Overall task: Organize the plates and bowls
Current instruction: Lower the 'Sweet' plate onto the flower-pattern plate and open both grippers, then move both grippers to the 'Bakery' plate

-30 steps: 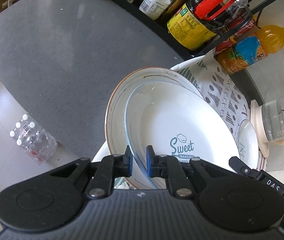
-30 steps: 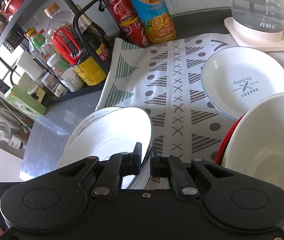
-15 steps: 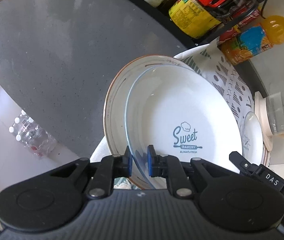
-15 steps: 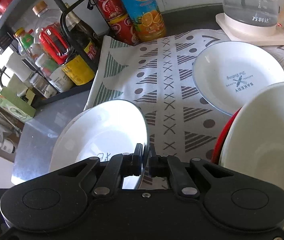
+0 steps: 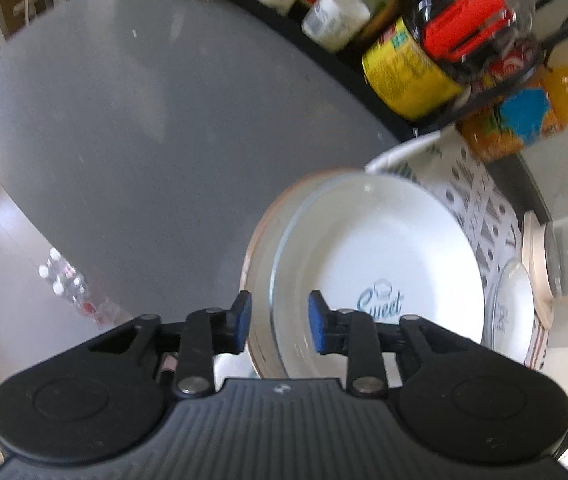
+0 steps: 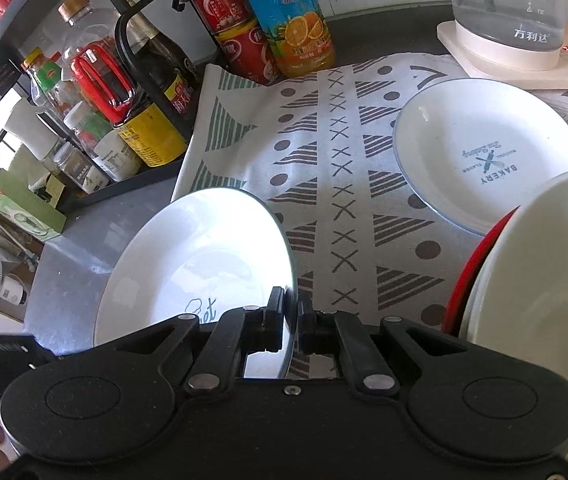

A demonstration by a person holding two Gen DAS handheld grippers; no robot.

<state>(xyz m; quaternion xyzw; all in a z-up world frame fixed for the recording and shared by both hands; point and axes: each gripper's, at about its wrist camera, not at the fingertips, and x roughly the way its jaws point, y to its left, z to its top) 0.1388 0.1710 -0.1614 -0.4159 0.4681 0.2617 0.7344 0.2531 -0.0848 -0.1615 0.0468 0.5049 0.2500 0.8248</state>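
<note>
My left gripper [image 5: 278,322] is open, its blue pads on either side of the rims of a white "Sweet" plate [image 5: 380,264] and a brown-rimmed plate [image 5: 260,248] behind it. My right gripper [image 6: 293,320] is shut on the rim of the white "Sweet" plate [image 6: 200,260] and holds it tilted above the counter. A white "Bakery" plate [image 6: 488,152] lies flat on the patterned cloth [image 6: 332,168] to the right. A white bowl [image 6: 540,280] nested in a red one [image 6: 460,292] is at the near right.
A black rack with sauce bottles and jars [image 6: 96,92] stands at the back left. An orange juice bottle [image 6: 288,16] and red cans [image 6: 224,12] stand behind the cloth. A glass kettle [image 6: 524,8] on a base is at the back right. Grey countertop [image 5: 144,120] lies to the left.
My left gripper has opened and let go of the plate rims. The left view has shifted and blurred. My right gripper stays shut on the plate.
</note>
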